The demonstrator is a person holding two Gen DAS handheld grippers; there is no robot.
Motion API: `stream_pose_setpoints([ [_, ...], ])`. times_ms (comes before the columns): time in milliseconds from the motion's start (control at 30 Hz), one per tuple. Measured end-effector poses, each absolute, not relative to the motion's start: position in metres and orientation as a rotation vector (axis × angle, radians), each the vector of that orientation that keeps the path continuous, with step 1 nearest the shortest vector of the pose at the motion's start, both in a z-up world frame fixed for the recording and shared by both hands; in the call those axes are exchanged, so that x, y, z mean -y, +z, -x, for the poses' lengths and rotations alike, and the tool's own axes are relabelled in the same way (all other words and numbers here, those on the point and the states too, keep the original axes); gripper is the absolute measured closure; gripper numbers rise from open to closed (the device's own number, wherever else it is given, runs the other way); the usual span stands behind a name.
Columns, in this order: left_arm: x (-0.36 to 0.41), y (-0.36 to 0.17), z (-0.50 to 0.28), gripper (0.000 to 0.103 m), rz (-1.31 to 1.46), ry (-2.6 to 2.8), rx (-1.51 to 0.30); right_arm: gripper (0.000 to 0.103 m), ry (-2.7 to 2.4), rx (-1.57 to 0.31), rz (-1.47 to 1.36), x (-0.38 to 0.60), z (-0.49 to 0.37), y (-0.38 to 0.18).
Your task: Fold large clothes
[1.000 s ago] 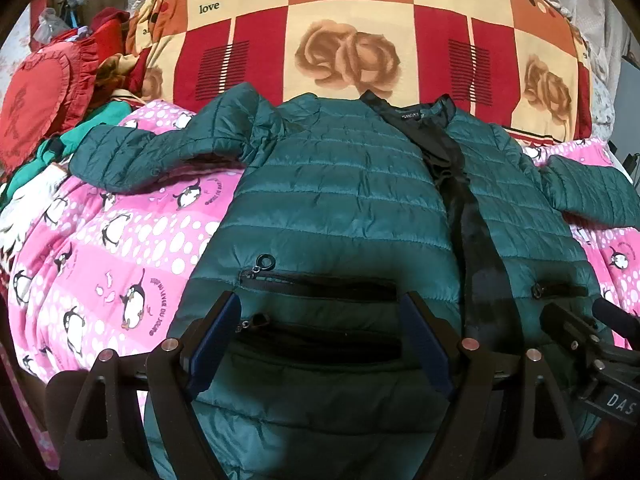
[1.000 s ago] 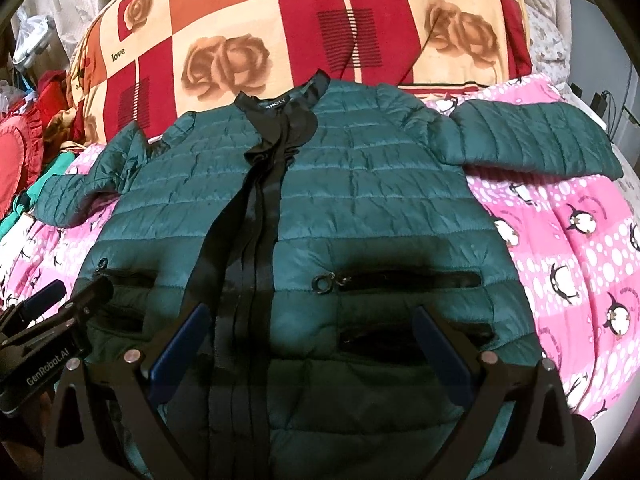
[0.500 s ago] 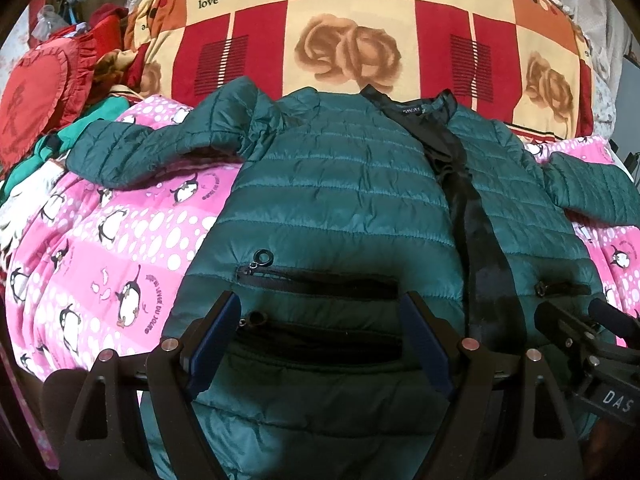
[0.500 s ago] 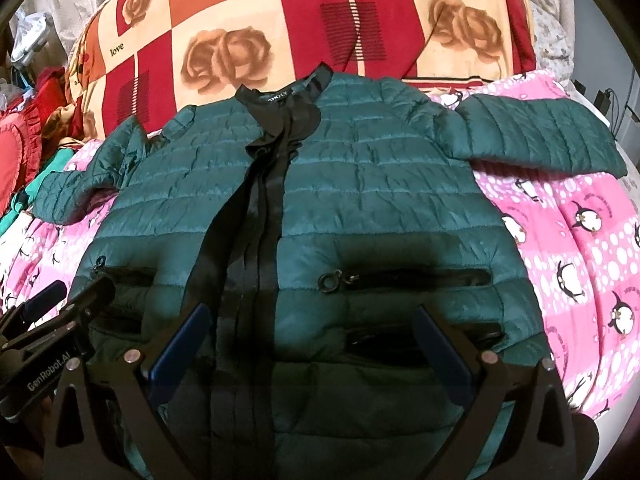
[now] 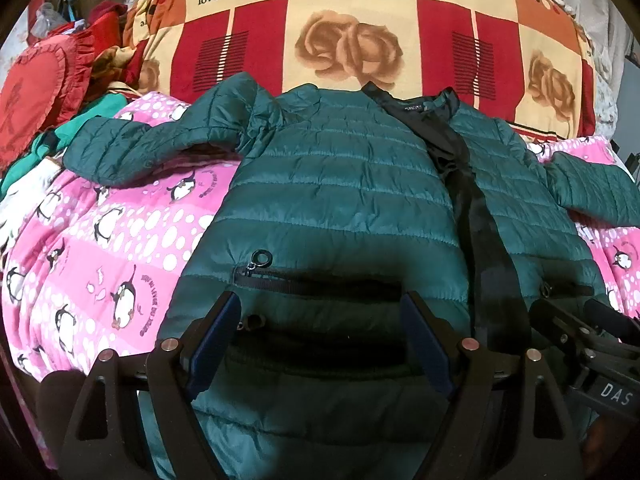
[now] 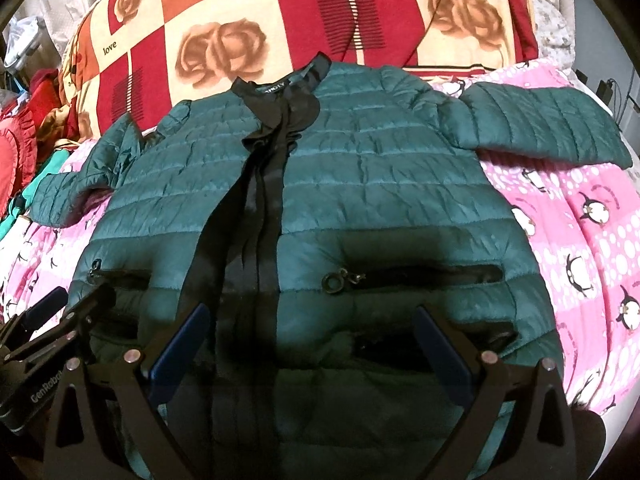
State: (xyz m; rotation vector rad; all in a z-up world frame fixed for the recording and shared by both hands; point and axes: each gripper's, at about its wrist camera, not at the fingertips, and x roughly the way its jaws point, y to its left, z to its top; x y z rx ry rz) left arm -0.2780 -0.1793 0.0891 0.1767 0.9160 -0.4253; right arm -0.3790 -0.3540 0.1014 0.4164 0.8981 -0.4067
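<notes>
A dark green quilted jacket (image 5: pixel 336 192) lies flat, front up, on a pink penguin blanket (image 5: pixel 120 248), both sleeves spread out to the sides. It also fills the right wrist view (image 6: pixel 380 184), with its black front placket (image 6: pixel 260 208) running down the middle. My left gripper (image 5: pixel 320 312) is open and empty, hovering over the jacket's left pocket near the hem. My right gripper (image 6: pixel 312 324) is open and empty over the right pocket. Each gripper shows at the edge of the other's view.
A large red, orange and cream rose-patterned quilt (image 5: pixel 352 28) is piled behind the collar. A red ruffled cushion (image 5: pixel 36 88) and loose clothes lie at the far left. The bed's right edge (image 6: pixel 616 396) drops off beside the blanket.
Both grippers have moved slightly forward and up over the jacket's lower part; the jacket has not moved. Both stay open.
</notes>
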Motion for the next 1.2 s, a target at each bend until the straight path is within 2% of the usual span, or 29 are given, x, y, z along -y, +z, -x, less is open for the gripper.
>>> stream_pose_setpoints([
  [600, 0.175, 0.093, 0.239, 0.051, -0.158, -0.388, -0.900, 0.000, -0.395, -0.919, -0.376, 0.363, 0.338, 0.115],
  [1200, 0.163, 0.106, 0.158, 0.051, -0.127, -0.279, -0.851, 0.000, -0.346, -0.900, -0.359, 0.385, 0.260, 0.141],
])
